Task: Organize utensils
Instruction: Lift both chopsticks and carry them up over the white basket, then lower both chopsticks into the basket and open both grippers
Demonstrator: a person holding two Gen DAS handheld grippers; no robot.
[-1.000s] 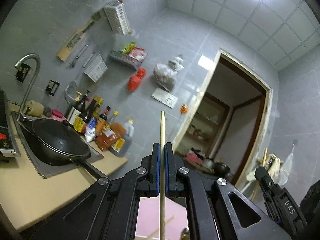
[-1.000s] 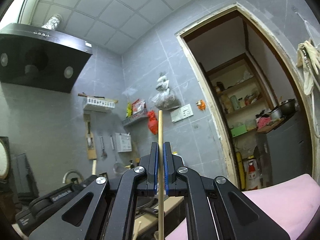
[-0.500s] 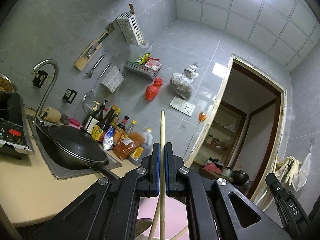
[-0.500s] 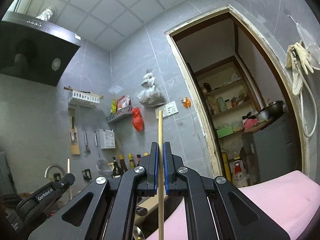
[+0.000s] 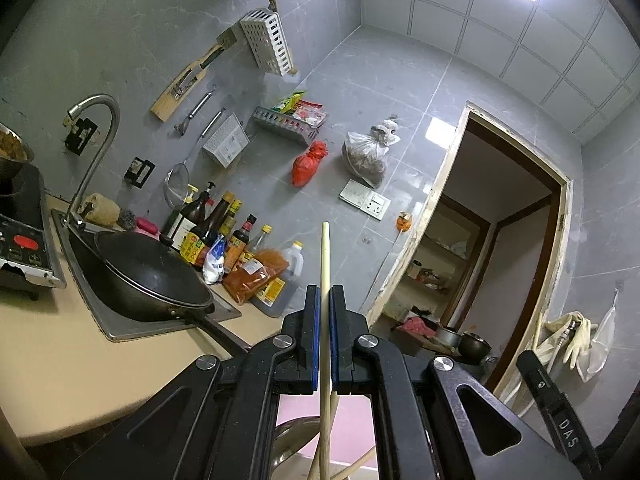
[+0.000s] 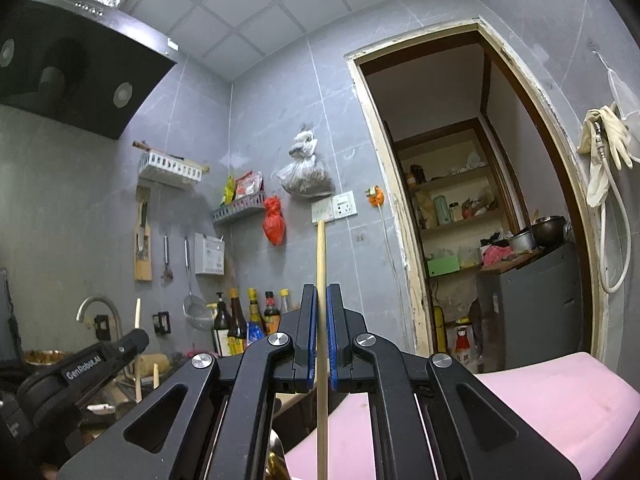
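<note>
My left gripper [image 5: 325, 292] is shut on a pale wooden chopstick [image 5: 325, 256] that stands upright between its blue pads and points up at the tiled wall. My right gripper [image 6: 321, 290] is shut on a second wooden chopstick [image 6: 320, 256], also upright. Both are held raised in the air. Below the left gripper more chopsticks [image 5: 352, 468] and a metal spoon [image 5: 288, 440] lie on a pink mat [image 5: 300, 408]. The right gripper's body shows at the lower right of the left view [image 5: 552, 404]; the left gripper shows at the lower left of the right view [image 6: 80, 368].
A white slotted utensil holder [image 5: 270, 42] hangs high on the grey wall. A black wok [image 5: 148, 272] sits in the sink [image 5: 132, 330] under a faucet [image 5: 96, 148]. Sauce bottles [image 5: 216, 232] stand beside it. A doorway [image 6: 480, 208] opens on the right. The pink mat [image 6: 540, 408] lies below.
Both grippers have tilted and shifted, bringing more of the sink, wall rack and bottles into view. Each chopstick stays clamped in its gripper.
</note>
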